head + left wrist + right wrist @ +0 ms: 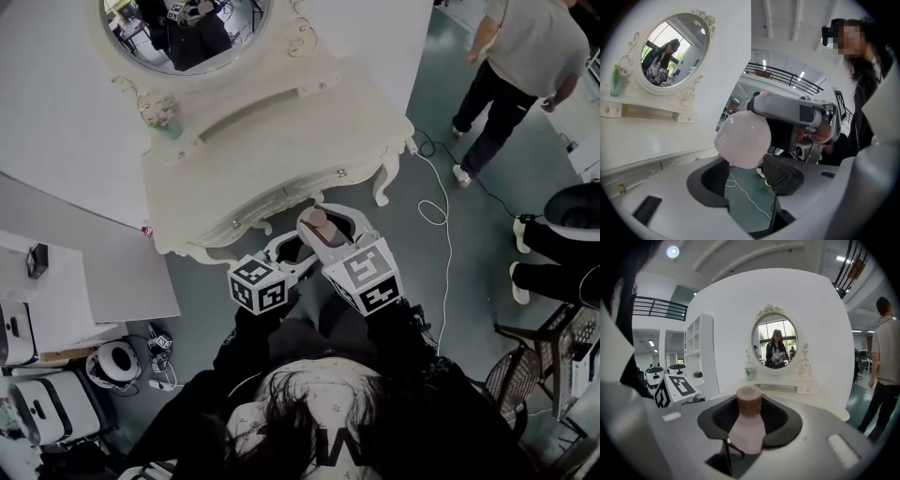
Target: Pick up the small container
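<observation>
The small container (746, 430) is a pale pink bottle with a brown cap, standing upright between the dark pads of my right gripper (749, 420), which is shut on it. In the head view the small container (316, 223) sticks up from the right gripper (323, 236), in front of the white vanity table (281, 141). My left gripper (747, 176) is open and points at the right one. The small container's rounded base (743, 139) hangs just beyond the left fingertips, not gripped by them. The left gripper (286, 253) sits close beside the right.
An oval mirror (187, 28) and a green cup of flowers (167, 120) stand on the vanity. A white cable (436, 206) trails over the floor. One person (525, 66) stands at the back right, another's legs (553, 253) and wicker chairs (553, 361) are at the right.
</observation>
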{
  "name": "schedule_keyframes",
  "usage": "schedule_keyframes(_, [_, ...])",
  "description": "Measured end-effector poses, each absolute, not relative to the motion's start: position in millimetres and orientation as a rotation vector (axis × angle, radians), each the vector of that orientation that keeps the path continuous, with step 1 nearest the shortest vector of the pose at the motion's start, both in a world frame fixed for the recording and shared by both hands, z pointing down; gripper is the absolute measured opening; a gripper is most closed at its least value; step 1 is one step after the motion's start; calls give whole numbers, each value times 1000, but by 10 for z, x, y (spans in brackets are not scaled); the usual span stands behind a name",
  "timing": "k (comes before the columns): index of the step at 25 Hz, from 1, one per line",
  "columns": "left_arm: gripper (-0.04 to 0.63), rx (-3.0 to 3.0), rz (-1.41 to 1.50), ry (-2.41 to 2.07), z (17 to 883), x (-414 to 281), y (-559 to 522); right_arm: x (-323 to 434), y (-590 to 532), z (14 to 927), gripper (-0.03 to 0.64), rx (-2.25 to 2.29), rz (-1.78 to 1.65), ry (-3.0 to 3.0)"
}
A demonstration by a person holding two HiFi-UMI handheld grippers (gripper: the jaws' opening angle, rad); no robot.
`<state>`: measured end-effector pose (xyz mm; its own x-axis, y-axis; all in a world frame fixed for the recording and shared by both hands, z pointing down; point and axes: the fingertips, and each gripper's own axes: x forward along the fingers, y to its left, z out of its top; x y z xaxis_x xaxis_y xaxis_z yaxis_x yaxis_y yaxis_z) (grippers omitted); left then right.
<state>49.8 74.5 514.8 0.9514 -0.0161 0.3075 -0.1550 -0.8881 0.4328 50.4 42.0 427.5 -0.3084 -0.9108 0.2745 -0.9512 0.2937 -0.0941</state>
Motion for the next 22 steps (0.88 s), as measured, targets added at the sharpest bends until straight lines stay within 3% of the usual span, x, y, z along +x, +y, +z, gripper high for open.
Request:
schedule_keyframes(9, [213,2634,377,-140,5136,4,874,-12,545,4260,146,1708,345,-2383])
schedule_keyframes(22, [213,2620,364,-157,5205,-1324,1332,-1321,984,4349,146,1686,398,-2390])
